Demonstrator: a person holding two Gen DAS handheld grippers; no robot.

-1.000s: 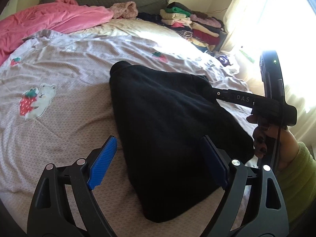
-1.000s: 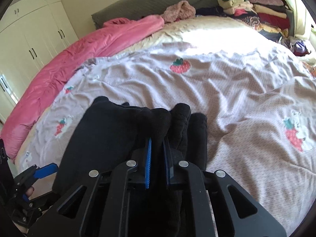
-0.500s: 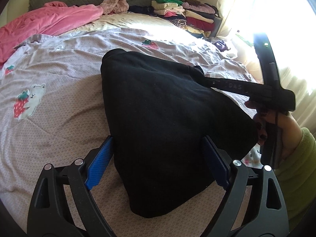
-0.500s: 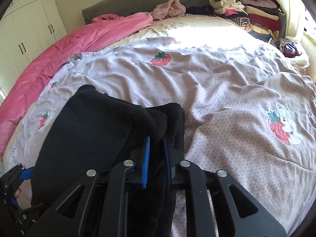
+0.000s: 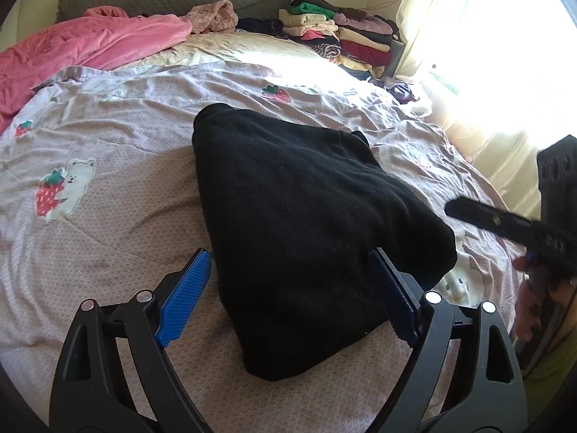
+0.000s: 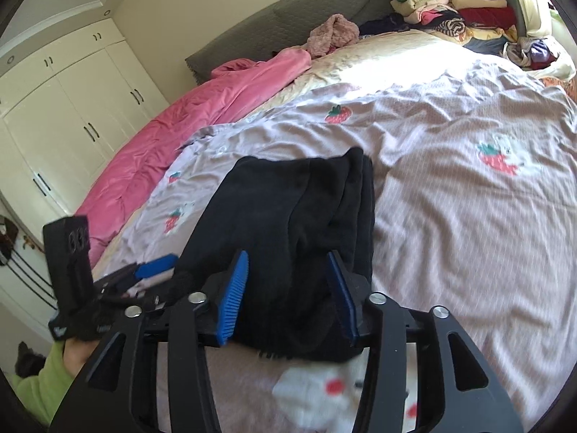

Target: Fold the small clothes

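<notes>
A folded black garment (image 5: pixel 303 223) lies on the lilac strawberry-print bed cover (image 5: pixel 108 187). My left gripper (image 5: pixel 288 299) is open, its blue pads on either side of the garment's near end, just above it. In the right wrist view the same garment (image 6: pixel 295 216) lies flat. My right gripper (image 6: pixel 288 296) is open, its pads astride the garment's near edge, holding nothing. The right gripper's body (image 5: pixel 512 223) shows at the right of the left wrist view, clear of the cloth.
A pink quilt (image 5: pixel 83 43) lies at the bed's far left. A stack of folded clothes (image 5: pixel 342 36) sits at the far right by the bright curtain (image 5: pixel 487 54). White wardrobes (image 6: pixel 65 115) stand left of the bed.
My right gripper has opened and let go of the black garment's edge, then drawn back. The garment now lies flat. My left gripper stayed open over it.
</notes>
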